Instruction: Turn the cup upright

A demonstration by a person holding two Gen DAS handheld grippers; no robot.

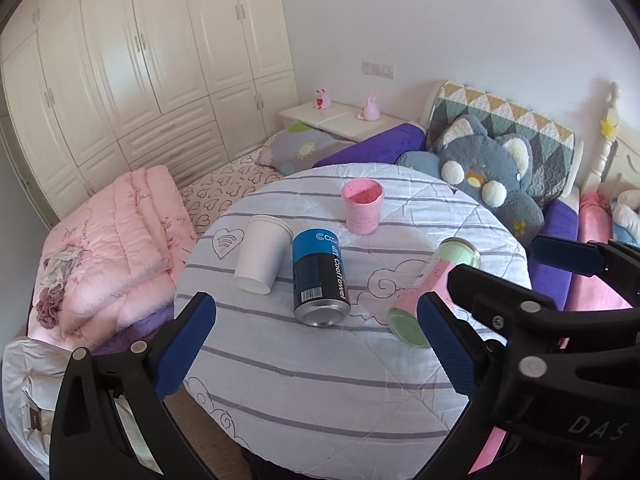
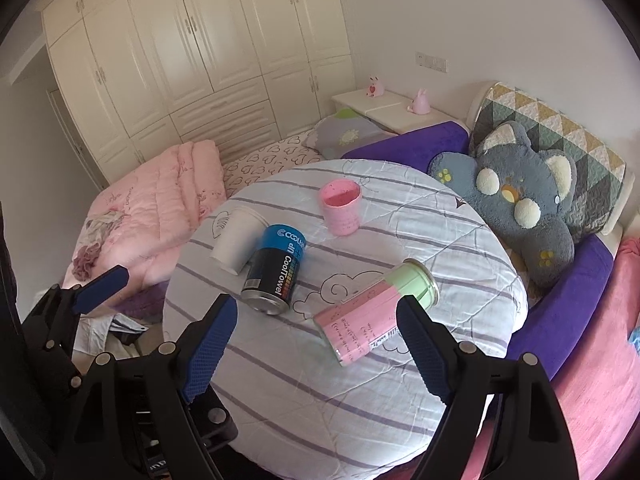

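Observation:
A white paper cup [image 1: 262, 254] [image 2: 236, 240] lies on its side at the left of the round cloth-covered table [image 1: 320, 392] [image 2: 320, 400]. It touches a blue and black can [image 1: 318, 278] [image 2: 276, 274], also on its side. A pink and green canister [image 1: 428, 284] [image 2: 372, 316] lies on its side at the right. A pink cup [image 1: 363, 206] [image 2: 341, 208] stands upright at the back. My left gripper [image 1: 316, 344] is open and empty, near the table's front. My right gripper [image 2: 318, 344] is open and empty, just before the canister.
The table stands beside a bed with a folded pink quilt [image 1: 116, 248] [image 2: 160, 208], a grey plush toy [image 1: 488, 176] [image 2: 524, 196] and purple cushions [image 1: 372, 144] [image 2: 568, 312]. A white nightstand [image 1: 340, 120] and wardrobes [image 1: 140, 60] lie behind.

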